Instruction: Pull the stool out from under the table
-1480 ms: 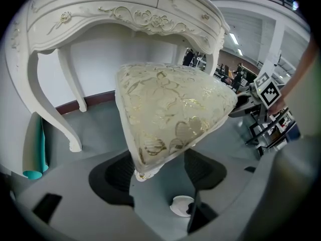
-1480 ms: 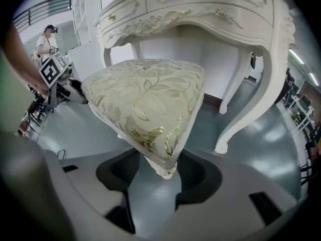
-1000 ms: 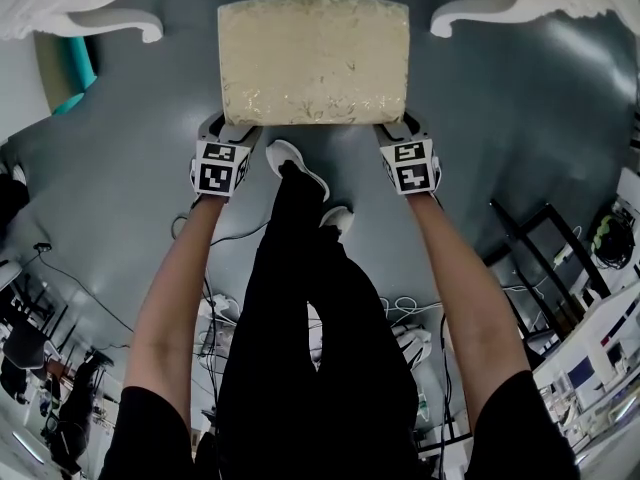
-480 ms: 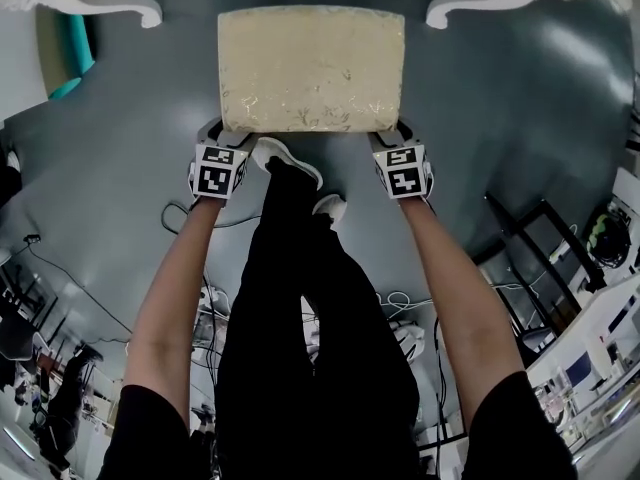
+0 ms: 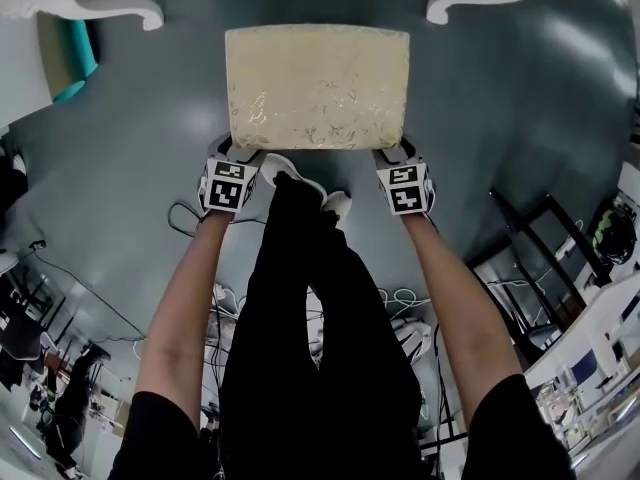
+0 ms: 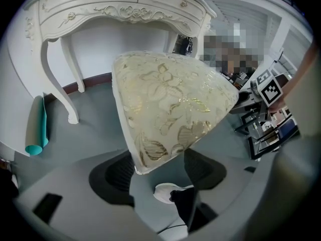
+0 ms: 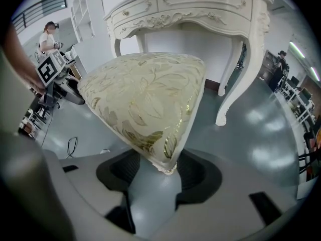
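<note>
Where the head view looks down, the left gripper (image 5: 232,151) and right gripper (image 5: 392,152) each pinch a near corner of the stool (image 5: 318,86). The left gripper view shows that corner clamped between the jaws, with the table (image 6: 120,9) beyond it. The right gripper view shows the same.

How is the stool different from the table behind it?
The stool has a cream cushion with gold leaves; the table is plain white with carved drawers. The stool is low; the table stands taller. The left gripper and right gripper hold the stool's corners; neither touches the table. Both are pale and ornate.
</note>
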